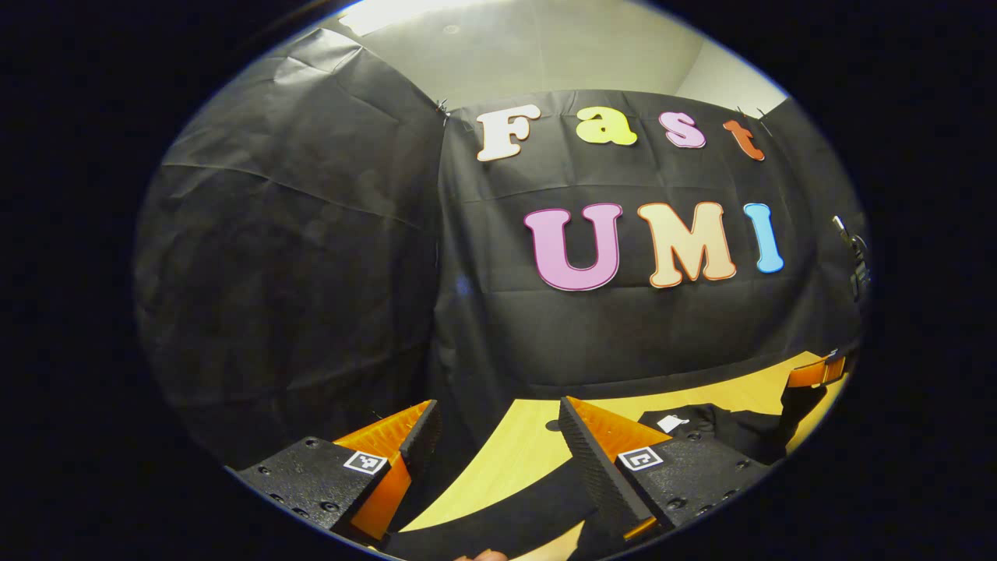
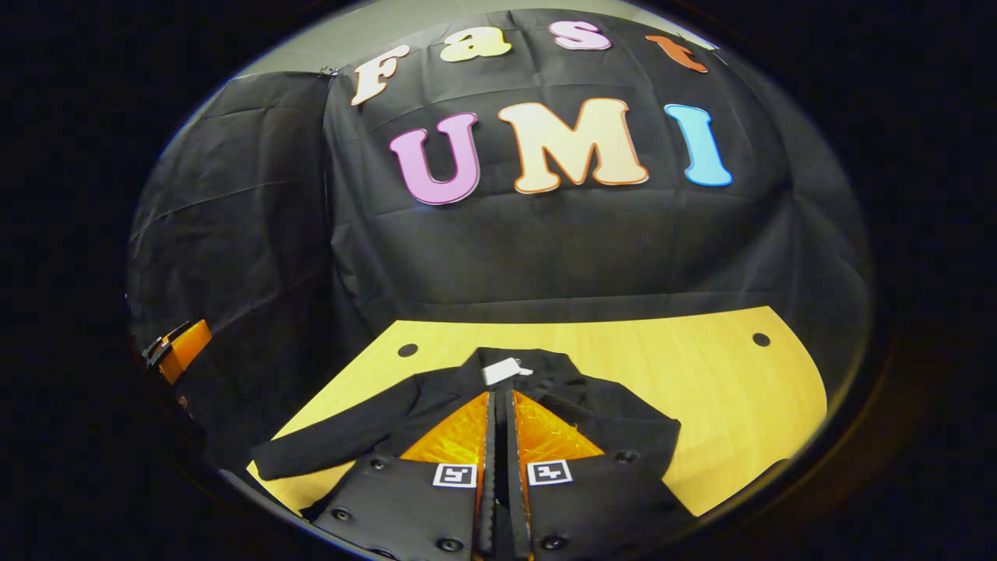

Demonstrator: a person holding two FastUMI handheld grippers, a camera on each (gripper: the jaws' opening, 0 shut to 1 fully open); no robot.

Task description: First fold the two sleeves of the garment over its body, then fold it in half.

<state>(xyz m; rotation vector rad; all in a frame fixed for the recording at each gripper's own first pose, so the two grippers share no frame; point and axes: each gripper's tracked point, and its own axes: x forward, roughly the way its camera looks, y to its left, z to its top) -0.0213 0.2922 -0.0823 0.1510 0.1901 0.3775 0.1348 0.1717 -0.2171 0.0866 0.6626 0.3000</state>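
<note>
Your left tool (image 1: 498,444) is wide open, nothing between its fingers (image 1: 586,460), raised and pointed level at the booth wall (image 1: 311,257) with the tabletop (image 1: 506,460) edge just below. A dark strip of the garment (image 1: 724,428) runs under its tips; the rest of the garment lies off to its right on the tabletop, white neck tag (image 1: 671,423) showing. The other tool shows at the far right edge of that view, too small to read.

Your right tool (image 2: 498,405) has its fingers (image 2: 489,444) almost together, only a thin slit between them. Can't tell if any cloth is pinched. It's low over the middle of the garment (image 2: 467,413), aimed at the collar and neck tag (image 2: 502,370). The garment lies flat, collar toward the wall; one sleeve (image 2: 327,444) stretches out to the tabletop's (image 2: 724,389) edge, the opposite sleeve looks drawn in. Two cable holes (image 2: 407,350) sit near the tabletop's back edge. Black cloth wall (image 2: 545,249) behind.
</note>
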